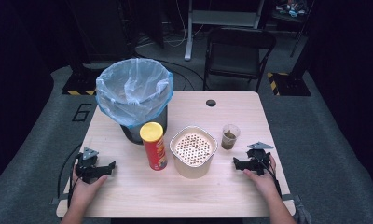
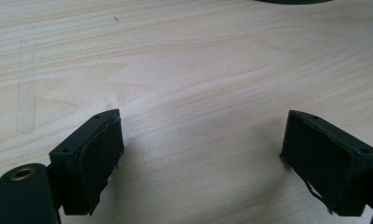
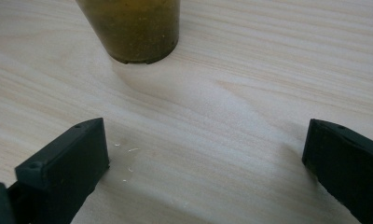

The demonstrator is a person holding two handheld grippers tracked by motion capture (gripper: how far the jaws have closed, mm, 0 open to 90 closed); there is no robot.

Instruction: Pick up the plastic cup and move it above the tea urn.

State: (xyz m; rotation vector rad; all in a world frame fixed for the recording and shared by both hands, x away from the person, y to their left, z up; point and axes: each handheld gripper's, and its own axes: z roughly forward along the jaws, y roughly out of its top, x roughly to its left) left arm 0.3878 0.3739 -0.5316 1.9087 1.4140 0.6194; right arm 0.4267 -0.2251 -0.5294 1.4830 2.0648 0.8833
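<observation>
Dark room, pale wooden table under the light. Left gripper rests on the table's left edge, jaws wide apart, bare wood between them. Right gripper sits at the right side, jaws also spread with nothing between; just ahead stands a cup of murky brown liquid, its top cut off in the right gripper view. Between the grippers stand a can, a perforated-lidded tub and a bagged bin.
</observation>
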